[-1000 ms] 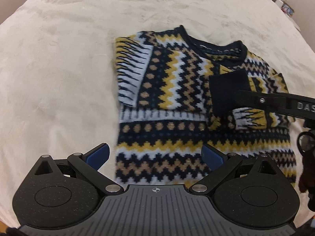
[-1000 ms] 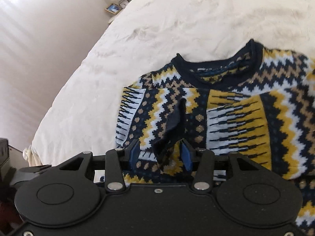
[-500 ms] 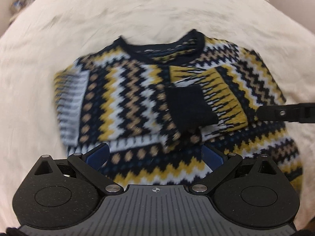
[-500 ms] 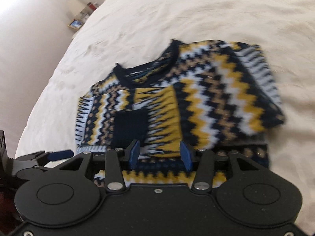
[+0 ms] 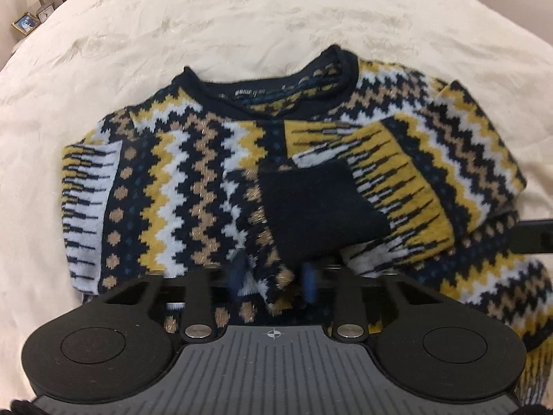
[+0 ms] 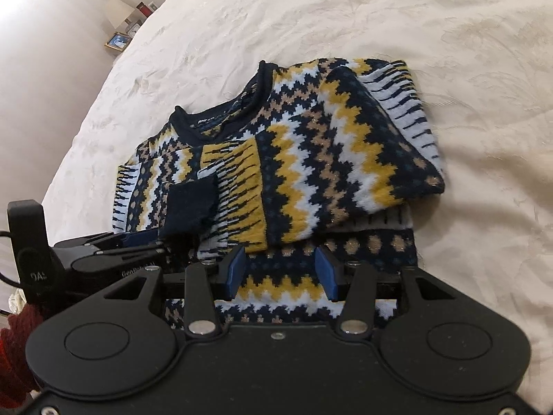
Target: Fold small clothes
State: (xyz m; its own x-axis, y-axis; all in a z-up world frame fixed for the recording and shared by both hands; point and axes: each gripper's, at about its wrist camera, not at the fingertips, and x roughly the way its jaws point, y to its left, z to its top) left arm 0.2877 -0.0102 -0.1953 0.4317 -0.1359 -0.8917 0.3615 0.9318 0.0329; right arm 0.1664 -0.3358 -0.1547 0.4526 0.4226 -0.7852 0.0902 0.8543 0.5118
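Zigzag sweater (image 5: 193, 186) lies flat on cream bedspread (image 5: 172, 27), both sleeves folded across chest, dark cuff (image 5: 318, 214) on top. Left gripper (image 5: 274, 282) fingers narrowed, blurred, knit between them; clamp can't be told. Right gripper (image 6: 281, 273) parted over the hem band, gripping nothing. Next fold: grab both lower corners evenly, lift together, avoid dragging sleeves.

Soft, even indoor light is falling over the cream bedspread (image 5: 242, 17), leaving only faint shadows along the sweater (image 5: 193, 186) edges. Left of the sweater, glare is washing out the wall (image 6: 41, 69). Fisheye bending is curving everything toward the corners, and the blue fingertips (image 5: 238, 278) below the sweater's dark cuff are smearing with blur.
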